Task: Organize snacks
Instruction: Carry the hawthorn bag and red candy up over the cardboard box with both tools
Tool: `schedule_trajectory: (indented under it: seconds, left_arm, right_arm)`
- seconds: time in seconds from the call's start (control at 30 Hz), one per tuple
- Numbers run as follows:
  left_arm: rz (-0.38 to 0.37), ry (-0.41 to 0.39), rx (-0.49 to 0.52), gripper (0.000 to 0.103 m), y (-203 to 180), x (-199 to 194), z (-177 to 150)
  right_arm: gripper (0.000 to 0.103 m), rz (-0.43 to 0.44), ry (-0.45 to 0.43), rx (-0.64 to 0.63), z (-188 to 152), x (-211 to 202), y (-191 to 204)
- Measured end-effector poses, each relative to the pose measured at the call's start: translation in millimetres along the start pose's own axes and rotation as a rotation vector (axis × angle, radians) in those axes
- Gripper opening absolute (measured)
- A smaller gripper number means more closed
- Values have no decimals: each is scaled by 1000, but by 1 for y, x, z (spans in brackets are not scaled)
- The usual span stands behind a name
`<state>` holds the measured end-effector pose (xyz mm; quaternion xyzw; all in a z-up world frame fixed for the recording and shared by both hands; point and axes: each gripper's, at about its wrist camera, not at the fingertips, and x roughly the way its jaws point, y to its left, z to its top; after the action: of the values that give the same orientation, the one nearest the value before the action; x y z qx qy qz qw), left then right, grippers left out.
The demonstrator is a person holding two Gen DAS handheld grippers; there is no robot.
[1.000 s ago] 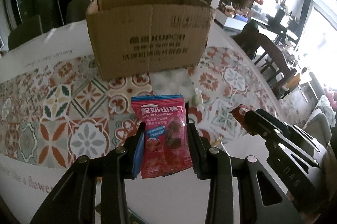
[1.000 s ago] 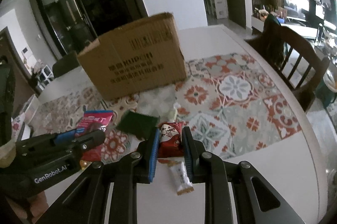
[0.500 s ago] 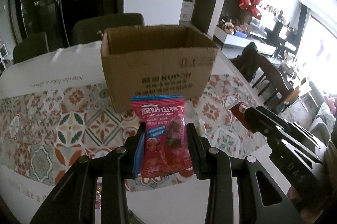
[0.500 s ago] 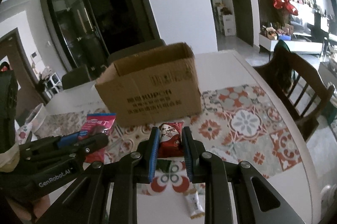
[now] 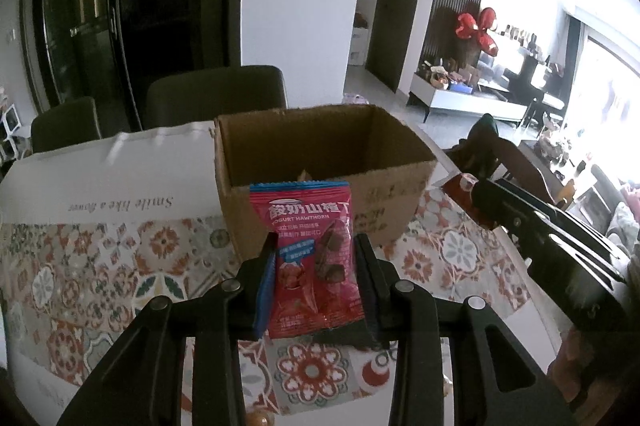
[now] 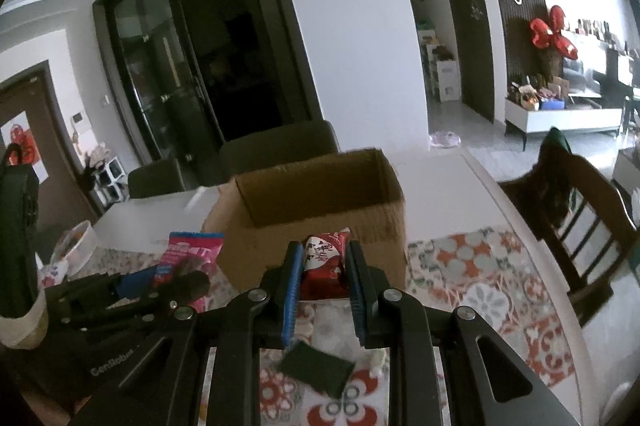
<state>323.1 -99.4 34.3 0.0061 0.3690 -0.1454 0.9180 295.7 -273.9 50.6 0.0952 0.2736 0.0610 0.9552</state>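
Counter (image 5: 120, 162): white top with a patterned tile-print runner; it carries the box and several loose snacks.
Cardboard box (image 5: 320, 162): open-topped, standing on the counter ahead of both grippers. Its inside is mostly in shadow; a small pale scrap shows near the front wall, but whether snacks already lie in it cannot be told.
Progress: judging from these views, two snacks are lifted clear of the counter and neither is in the box yet. A dark green packet (image 6: 316, 372) and a small pale wrapped piece (image 6: 378, 358) lie on the runner below the right gripper, so sorting looks far from finished.
Left gripper (image 5: 314, 266): fingers closed on the yogurt hawthorn bag.
Yogurt hawthorn bag (image 5: 312, 258): red and pink, upright between the two fingers, pinched at its side edges; its top stands above the fingertips and overlaps the box's front wall in view, short of the opening.
Right gripper (image 6: 322, 266): fingers closed tight on the small red snack pack.
Small red snack pack (image 6: 324, 260): held between the blue pads, its top poking past the fingertips, in front of the box's near wall and below its rim.
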Motion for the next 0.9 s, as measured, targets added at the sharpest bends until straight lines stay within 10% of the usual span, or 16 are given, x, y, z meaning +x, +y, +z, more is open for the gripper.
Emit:
schedule_trajectory:
  seconds: [0.9]
  left_arm:
    - [-86,-21,52,36,16,79,93]
  right_arm:
    - [23,-33,38,-26,72,102,1]
